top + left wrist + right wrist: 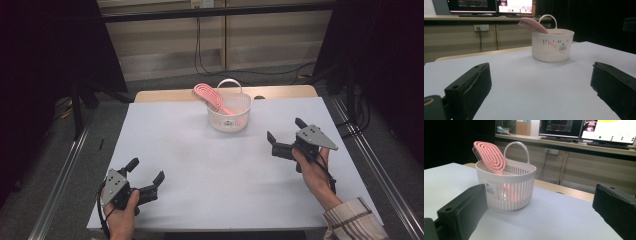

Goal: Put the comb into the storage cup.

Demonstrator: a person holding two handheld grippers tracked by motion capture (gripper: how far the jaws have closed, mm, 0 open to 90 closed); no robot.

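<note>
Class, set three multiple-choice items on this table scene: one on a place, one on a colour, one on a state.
1. Where is the hairbrush?
A. flat on the table
B. standing in the basket
C. in a gripper

2. What colour is the brush?
A. pink
B. blue
C. green

3. How do the jaws of the left gripper and right gripper stand?
A. both shut
B. one shut
C. both open and empty

Answers: B, its head leans over the white basket's rim; A, it shows pink in all views; C, bare table shows between each pair of jaws.

White-covered table (200, 165); white slatted basket (235, 117) upright near its far edge, centre.
</note>
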